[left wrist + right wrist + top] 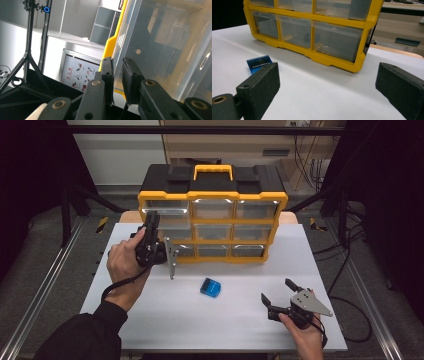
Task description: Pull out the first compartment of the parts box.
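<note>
The yellow-framed plastic organiser with clear drawers (212, 222) stands at the far edge of your white table (165, 320). Its top-left clear drawer (165, 210) is pulled out, and your left gripper (151, 220) pinches that drawer's front, jaws nearly together. Your right gripper (279, 291) hovers wide open near the table's right front. A small blue card (210, 287) lies flat between them.

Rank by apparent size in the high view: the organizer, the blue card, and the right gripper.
1. Organizer, by far the largest.
2. Right gripper, though it sits nearer the camera.
3. Blue card, the smallest.
</note>
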`<state>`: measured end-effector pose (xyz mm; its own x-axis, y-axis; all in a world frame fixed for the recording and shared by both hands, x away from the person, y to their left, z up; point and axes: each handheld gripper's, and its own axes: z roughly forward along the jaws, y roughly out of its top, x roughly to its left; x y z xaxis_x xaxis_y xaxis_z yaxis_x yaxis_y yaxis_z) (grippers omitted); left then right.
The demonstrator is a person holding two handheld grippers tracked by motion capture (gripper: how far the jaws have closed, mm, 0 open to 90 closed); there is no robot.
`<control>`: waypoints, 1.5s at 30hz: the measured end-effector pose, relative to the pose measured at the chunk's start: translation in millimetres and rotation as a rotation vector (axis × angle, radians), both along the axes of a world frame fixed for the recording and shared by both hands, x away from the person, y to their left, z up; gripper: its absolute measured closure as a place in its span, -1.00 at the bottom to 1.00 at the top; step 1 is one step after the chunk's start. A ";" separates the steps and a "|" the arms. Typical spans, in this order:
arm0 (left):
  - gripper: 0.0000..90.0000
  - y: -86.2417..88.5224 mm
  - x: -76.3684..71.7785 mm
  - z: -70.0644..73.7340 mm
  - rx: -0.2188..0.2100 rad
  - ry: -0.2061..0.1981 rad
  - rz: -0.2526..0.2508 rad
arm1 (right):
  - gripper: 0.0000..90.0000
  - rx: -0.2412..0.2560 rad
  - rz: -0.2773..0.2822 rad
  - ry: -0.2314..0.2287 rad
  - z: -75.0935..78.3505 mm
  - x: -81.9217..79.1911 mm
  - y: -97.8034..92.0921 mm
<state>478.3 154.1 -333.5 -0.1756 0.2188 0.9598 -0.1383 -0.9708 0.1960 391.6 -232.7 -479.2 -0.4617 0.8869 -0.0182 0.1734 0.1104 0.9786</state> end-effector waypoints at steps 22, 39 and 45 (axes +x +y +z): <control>0.74 -0.1 -14.1 -1.4 -0.029 -0.002 -0.001 | -0.87 -0.001 0.000 0.002 0.0 0.0 -0.1; 0.73 -0.5 -22.8 -4.1 -0.035 -0.002 -0.001 | -0.87 0.001 0.004 0.007 -0.1 0.6 0.0; 0.73 0.7 -25.9 -2.8 -0.042 0.010 -0.003 | -0.87 0.001 0.005 0.007 -0.2 0.6 0.1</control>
